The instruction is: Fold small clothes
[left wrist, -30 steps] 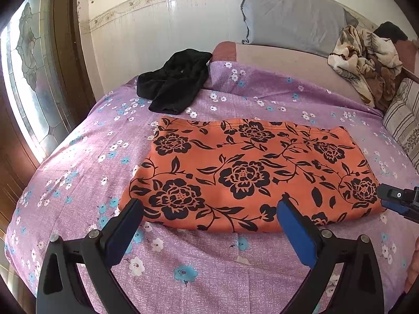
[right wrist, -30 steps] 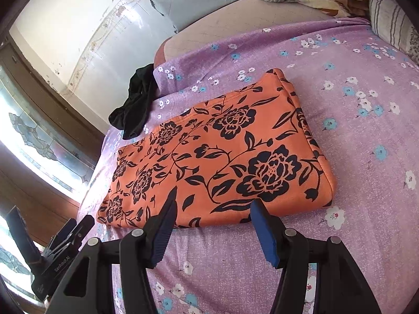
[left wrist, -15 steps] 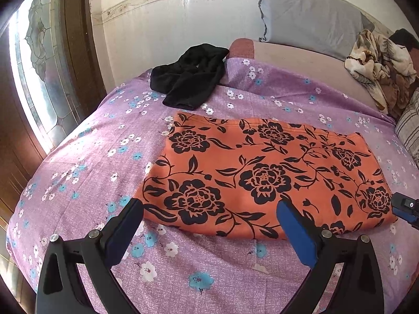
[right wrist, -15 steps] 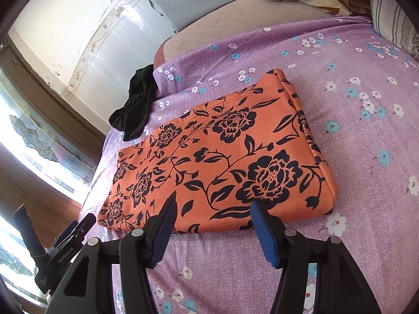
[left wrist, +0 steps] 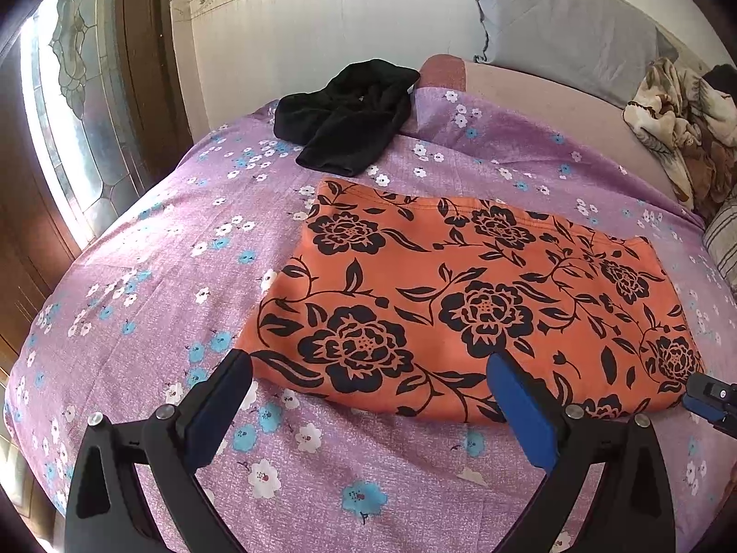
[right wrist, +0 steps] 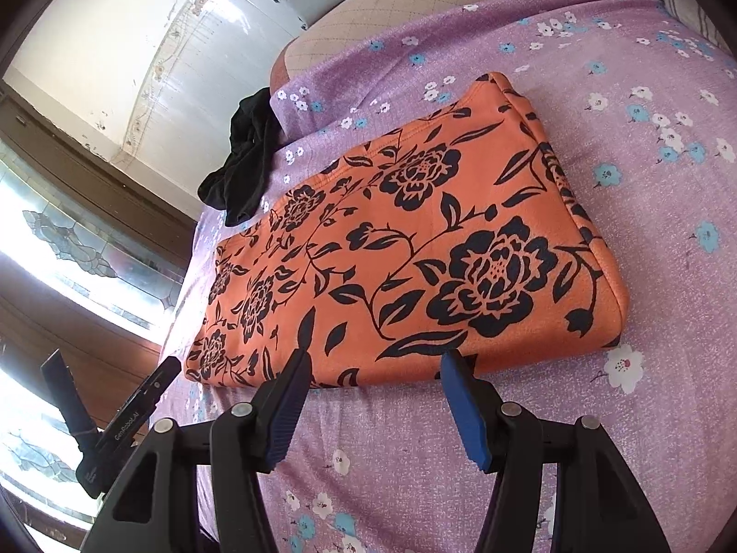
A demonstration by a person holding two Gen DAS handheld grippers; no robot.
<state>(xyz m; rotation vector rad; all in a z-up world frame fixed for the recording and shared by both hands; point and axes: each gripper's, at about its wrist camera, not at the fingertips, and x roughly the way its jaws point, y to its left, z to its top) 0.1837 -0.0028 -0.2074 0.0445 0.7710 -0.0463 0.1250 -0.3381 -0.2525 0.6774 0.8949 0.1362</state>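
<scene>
An orange garment with black flowers lies folded into a flat rectangle on the purple flowered bedsheet. My left gripper hovers open over its near edge towards the left end, with nothing between the blue pads. In the right wrist view the same orange garment lies ahead, and my right gripper is open just above its near edge, gripping nothing. The left gripper's body shows at the lower left there. The right gripper's tip pokes in at the right edge of the left wrist view.
A black garment lies crumpled at the far side of the bed near the wall. A grey pillow and a patterned blanket sit at the head end. A leaded window stands to the left of the bed.
The left gripper has shifted left along the garment's near edge, so the garment sits further right in its view. The right gripper has tipped slightly and stayed in place.
</scene>
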